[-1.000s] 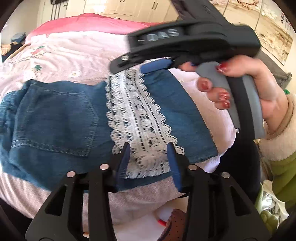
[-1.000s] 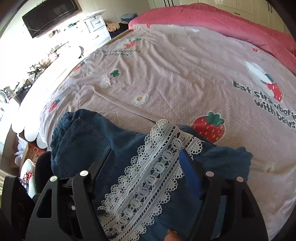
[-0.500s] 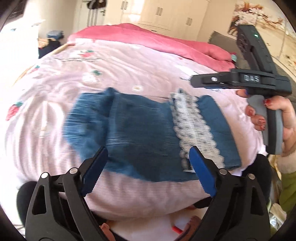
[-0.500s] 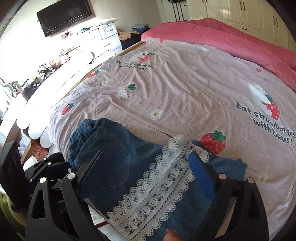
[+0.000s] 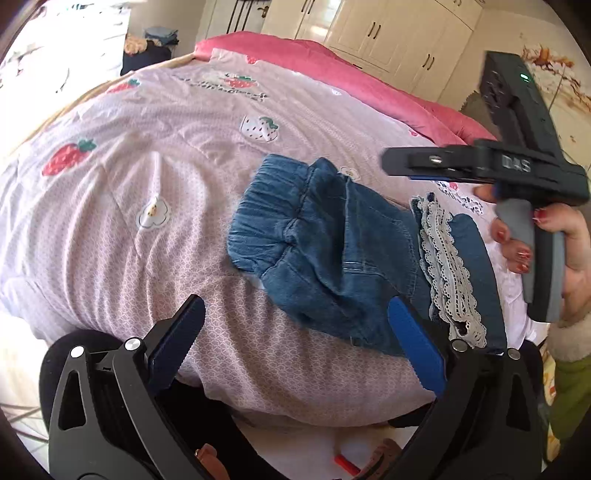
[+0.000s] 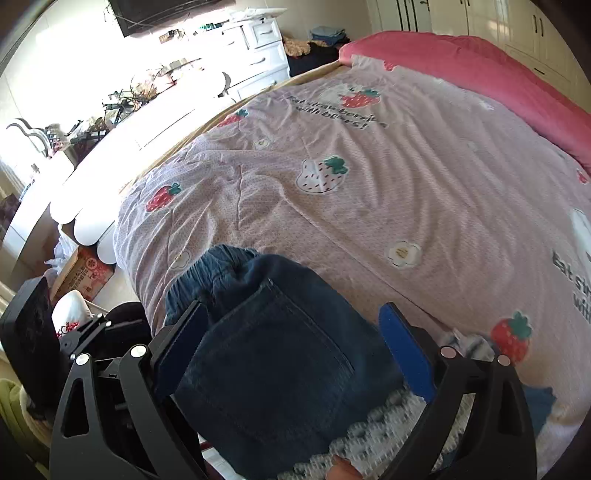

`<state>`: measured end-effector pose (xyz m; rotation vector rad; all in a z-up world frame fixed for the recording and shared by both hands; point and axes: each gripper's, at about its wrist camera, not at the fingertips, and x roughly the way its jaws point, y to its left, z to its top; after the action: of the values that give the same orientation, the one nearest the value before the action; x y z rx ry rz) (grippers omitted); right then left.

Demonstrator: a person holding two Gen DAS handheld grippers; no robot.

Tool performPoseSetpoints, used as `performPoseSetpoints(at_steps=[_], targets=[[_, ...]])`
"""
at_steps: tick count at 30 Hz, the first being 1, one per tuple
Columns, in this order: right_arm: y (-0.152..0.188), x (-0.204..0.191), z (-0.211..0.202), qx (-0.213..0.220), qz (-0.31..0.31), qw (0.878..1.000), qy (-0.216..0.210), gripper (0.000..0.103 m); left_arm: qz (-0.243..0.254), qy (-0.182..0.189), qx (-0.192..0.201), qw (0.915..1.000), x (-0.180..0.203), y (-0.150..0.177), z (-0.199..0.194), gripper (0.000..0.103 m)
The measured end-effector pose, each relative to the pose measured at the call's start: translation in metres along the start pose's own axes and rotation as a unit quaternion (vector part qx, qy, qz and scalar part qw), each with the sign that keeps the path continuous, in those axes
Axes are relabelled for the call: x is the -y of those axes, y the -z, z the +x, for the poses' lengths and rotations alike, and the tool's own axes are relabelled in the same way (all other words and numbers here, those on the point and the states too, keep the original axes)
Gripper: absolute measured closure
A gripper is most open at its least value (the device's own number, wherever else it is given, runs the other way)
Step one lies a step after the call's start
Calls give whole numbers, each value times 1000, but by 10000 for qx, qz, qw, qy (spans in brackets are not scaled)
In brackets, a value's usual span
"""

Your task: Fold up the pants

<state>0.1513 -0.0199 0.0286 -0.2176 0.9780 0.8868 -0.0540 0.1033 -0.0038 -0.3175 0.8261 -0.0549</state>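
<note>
Pants (image 5: 332,254) lie bunched near the front edge of the bed (image 5: 155,155), one pair only, blue denim with a gathered elastic waistband and a stitched back pocket (image 6: 266,362); one band of white scalloped lace (image 5: 447,266) runs across the leg end. From the right wrist view that lace is blurred and cut off at the bottom, and the far leg is mostly hidden behind a finger. One pink quilt (image 6: 406,184), finely dotted and rumpled, is printed with strawberries, flowers and lettering. One plain rose blanket (image 6: 461,62) sits heaped along the far side, cream wardrobes (image 5: 399,33) behind it. Two grippers: the left gripper (image 5: 295,332) is widening its black fingers with blue pads, only the pants' lower corner showing behind its right pad, nothing pinched. The right gripper (image 6: 295,339) hovers spread over the pocket, gripping nothing, its handle in a hand (image 5: 554,240) with red nails
</note>
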Motion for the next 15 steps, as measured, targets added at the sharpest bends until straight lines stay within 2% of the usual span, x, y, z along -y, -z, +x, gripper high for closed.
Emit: performPoseSetpoints(at_steps=[5,11,12,13,14,15], targets=[[-20,-8,35,-287,-125,9995,-77,10,-162,161,-18,9997,-8,-1,9,10],[-36,-18,69,-674,-134,9964,-500,10,-220,323,-19,9992,-9,-2,16,10],[-37,-20,75,-777,-130,9955,-520,13,-238,335,-32,9991,-9,-2,18,10],[-38,-22,81,-883,-147,9944,-561,22,-269,346,-45,9990,-10,-2,19,10],[-37,-24,85,-937,-137,9934,-648,48,-291,358,-52,9989,-11,-2,21,10],[-35,-26,87,-951,-134,9932,-652,53,-307,371,-60,9988,-12,-3,23,10]])
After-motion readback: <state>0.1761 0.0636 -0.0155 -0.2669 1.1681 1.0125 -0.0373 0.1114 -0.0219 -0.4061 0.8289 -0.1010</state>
